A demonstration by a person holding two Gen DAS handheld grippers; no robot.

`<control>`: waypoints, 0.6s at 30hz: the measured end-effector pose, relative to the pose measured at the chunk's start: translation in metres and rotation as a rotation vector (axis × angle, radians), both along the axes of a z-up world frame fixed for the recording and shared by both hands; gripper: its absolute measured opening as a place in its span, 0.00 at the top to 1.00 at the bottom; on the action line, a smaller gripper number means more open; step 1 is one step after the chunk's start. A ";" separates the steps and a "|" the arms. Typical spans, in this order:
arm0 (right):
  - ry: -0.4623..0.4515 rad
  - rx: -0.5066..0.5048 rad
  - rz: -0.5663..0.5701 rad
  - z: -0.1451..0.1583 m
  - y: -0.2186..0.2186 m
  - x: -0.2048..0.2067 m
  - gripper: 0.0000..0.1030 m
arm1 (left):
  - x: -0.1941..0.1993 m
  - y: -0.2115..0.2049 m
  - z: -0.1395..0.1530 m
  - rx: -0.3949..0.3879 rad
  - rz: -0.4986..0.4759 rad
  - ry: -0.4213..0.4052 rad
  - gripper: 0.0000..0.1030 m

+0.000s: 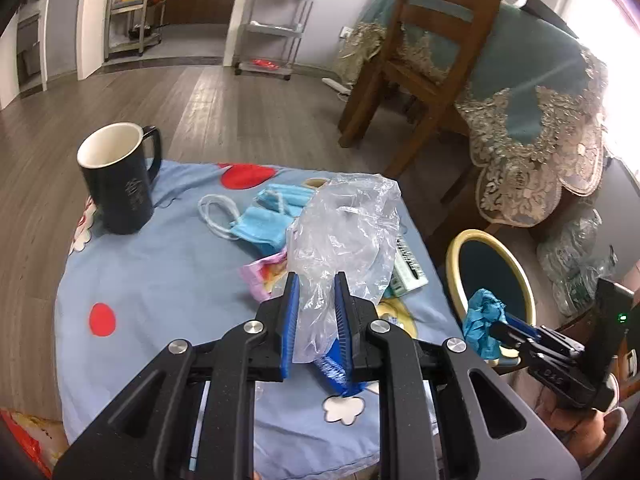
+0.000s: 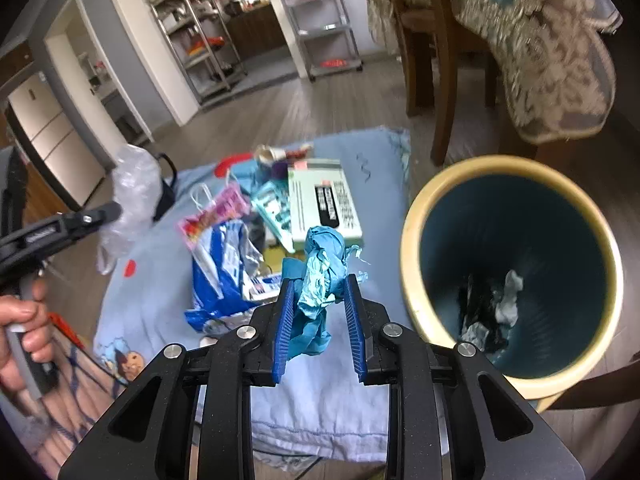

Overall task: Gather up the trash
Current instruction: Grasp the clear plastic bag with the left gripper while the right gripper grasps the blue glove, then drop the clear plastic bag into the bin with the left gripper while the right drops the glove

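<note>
While your left gripper point(image 1: 316, 312) pinches a crumpled clear plastic bag point(image 1: 344, 240) between its blue pads, the bag stands up out of the narrowed jaws, its bulk billowing on the far side of the fingertips and its tail trailing back between them. It hangs above the light blue cartoon-print cloth point(image 1: 160, 280) that covers the low table. Beyond the bag, on the cloth, lie two blue disposable face masks with white loops point(image 1: 260, 220); to the far left stands a tall black mug with a white inside point(image 1: 120, 180).

Your right gripper point(image 2: 320, 312) is closed partway on a wad of crumpled teal paper point(image 2: 324, 264), which fills the gap between the pads and rises past their tips. The wad sits just left of the round bin with a cream rim and dark teal inside point(image 2: 412, 208), near its rim but not over the opening. Some crumpled white and dark scraps point(image 2: 496, 312) lie at the bin's bottom.

Left on the cloth, on the far side of the right gripper, are a blue and white plastic wrapper point(image 2: 224, 272), a pink printed packet point(image 2: 216, 216) and a pale green flat box point(image 2: 324, 200).
</note>
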State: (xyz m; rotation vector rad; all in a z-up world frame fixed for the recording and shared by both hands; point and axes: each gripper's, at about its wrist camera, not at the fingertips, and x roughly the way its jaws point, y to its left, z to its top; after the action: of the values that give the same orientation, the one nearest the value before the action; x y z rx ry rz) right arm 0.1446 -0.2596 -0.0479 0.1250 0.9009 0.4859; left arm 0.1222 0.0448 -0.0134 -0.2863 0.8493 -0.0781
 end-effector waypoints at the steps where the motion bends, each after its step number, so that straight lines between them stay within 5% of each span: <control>1: -0.009 0.005 -0.002 0.005 -0.003 -0.002 0.74 | 0.001 -0.004 0.002 0.000 -0.009 -0.004 0.84; 18: -0.130 0.109 -0.212 0.045 -0.087 -0.022 0.74 | 0.015 -0.092 0.019 -0.007 -0.207 -0.044 0.83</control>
State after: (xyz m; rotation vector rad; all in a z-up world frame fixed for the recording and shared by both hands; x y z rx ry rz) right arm 0.1226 -0.3461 -0.0034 0.2823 0.7249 0.3417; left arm 0.1373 -0.0472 0.0053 -0.2016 0.8334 -0.2798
